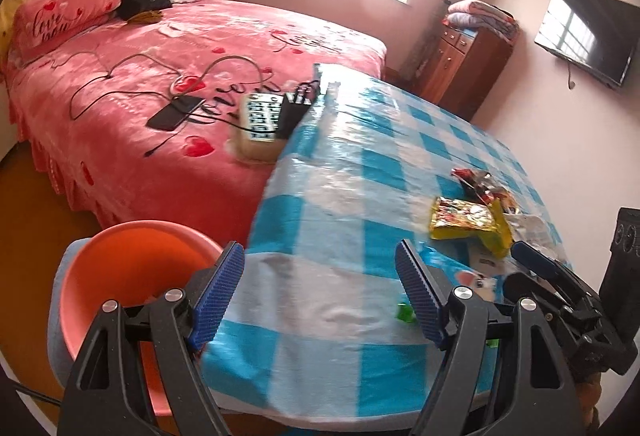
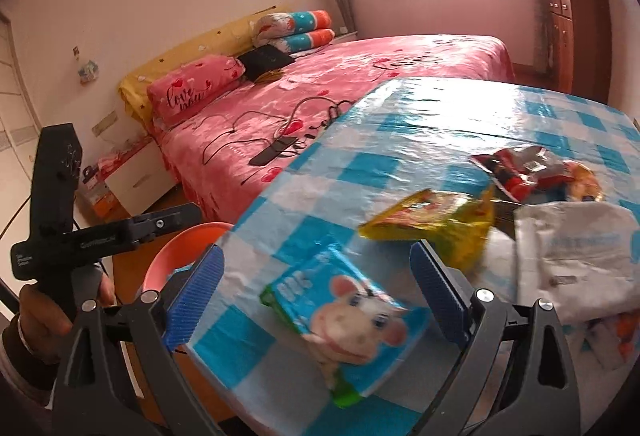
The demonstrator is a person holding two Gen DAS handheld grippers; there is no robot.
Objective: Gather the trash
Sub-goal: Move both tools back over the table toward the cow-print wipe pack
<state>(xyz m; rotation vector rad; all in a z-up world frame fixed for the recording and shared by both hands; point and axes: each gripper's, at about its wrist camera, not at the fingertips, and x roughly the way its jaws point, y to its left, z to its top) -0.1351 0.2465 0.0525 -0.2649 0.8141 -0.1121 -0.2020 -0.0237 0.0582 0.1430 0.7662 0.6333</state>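
Trash lies on a table with a blue-and-white checked cloth [image 1: 352,172]. A blue milk carton with a cartoon cow [image 2: 344,312] lies between the spread fingers of my right gripper [image 2: 316,296], which is open. A yellow snack wrapper [image 2: 436,220], a red wrapper [image 2: 516,172] and a white plastic bag [image 2: 576,252] lie beyond it. My left gripper [image 1: 320,296] is open and empty over the table's near left edge. The yellow wrapper [image 1: 464,220] and the red wrapper [image 1: 480,184] lie to its right. An orange bin [image 1: 132,268] stands below the table at left.
A bed with a pink cover [image 1: 160,84] stands behind the table, with a phone and cables [image 1: 176,112] and a box [image 1: 260,124] on it. A wooden cabinet [image 1: 464,68] and a wall television [image 1: 588,36] are at the right. The orange bin also shows in the right wrist view [image 2: 180,252].
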